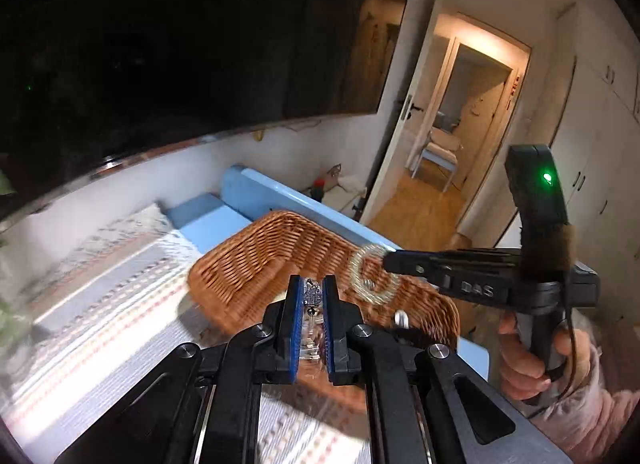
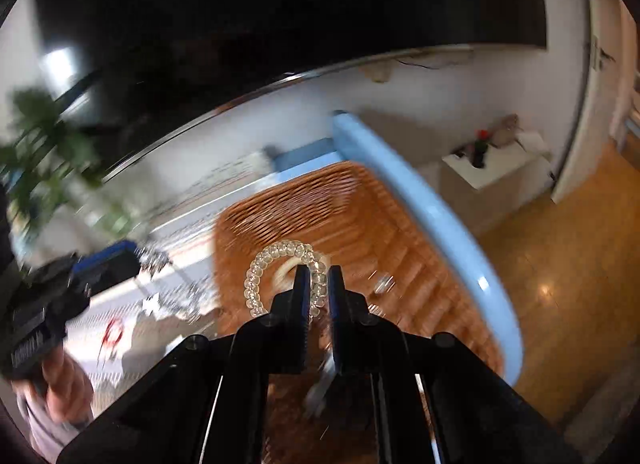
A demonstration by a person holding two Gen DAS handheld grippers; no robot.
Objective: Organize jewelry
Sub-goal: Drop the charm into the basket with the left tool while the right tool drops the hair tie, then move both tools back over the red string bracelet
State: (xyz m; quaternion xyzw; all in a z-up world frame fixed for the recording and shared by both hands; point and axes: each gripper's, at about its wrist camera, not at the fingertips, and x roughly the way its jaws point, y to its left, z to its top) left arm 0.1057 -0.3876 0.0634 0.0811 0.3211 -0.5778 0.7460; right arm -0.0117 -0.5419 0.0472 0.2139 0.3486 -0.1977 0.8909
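My left gripper (image 1: 312, 291) is shut on a small silver-and-clear jewelry piece (image 1: 312, 296), held just in front of a brown wicker basket (image 1: 256, 260). My right gripper (image 2: 319, 276) is shut on a clear spiral coil bracelet (image 2: 260, 276) and holds it over the basket (image 2: 360, 232). In the left wrist view the right gripper (image 1: 386, 262) reaches in from the right with the coil (image 1: 374, 276) hanging at its tip above the basket. The left gripper (image 2: 116, 260) shows blurred at the left of the right wrist view.
The basket sits on a striped cloth (image 1: 120, 304) beside a light blue rail (image 2: 440, 223). A small silver item (image 1: 401, 320) lies at the basket's near rim. A red item (image 2: 114, 330) lies on the cloth. A plant (image 2: 44, 135) stands left; a doorway (image 1: 460, 123) opens right.
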